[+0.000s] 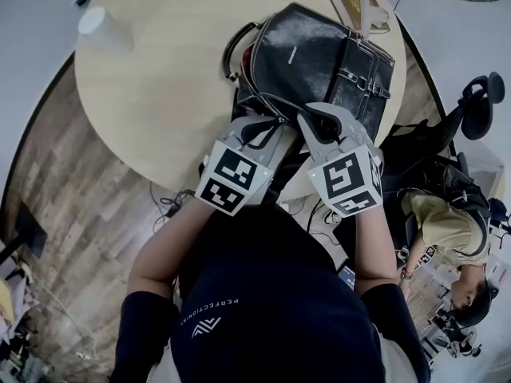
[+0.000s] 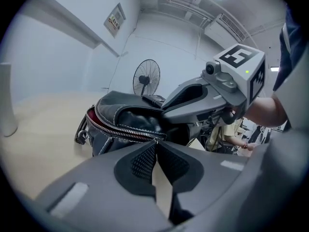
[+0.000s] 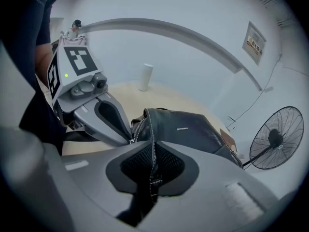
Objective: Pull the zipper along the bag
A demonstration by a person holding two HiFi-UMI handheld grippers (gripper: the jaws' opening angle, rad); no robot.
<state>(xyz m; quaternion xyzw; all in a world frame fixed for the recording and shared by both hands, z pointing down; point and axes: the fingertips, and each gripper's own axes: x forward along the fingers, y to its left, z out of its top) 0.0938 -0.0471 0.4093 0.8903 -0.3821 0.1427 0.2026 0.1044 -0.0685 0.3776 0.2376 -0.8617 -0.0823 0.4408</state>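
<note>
Bag flat on table, mouth toward person; left gripper pinching zipper pull, right gripper clamping rim.

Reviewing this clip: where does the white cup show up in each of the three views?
Head view: white cup, upper left, on the round table.
Left gripper view: far left edge, partly cut off.
Right gripper view: upper middle, beyond the black bag.
Shared landmark: the black bag.
</note>
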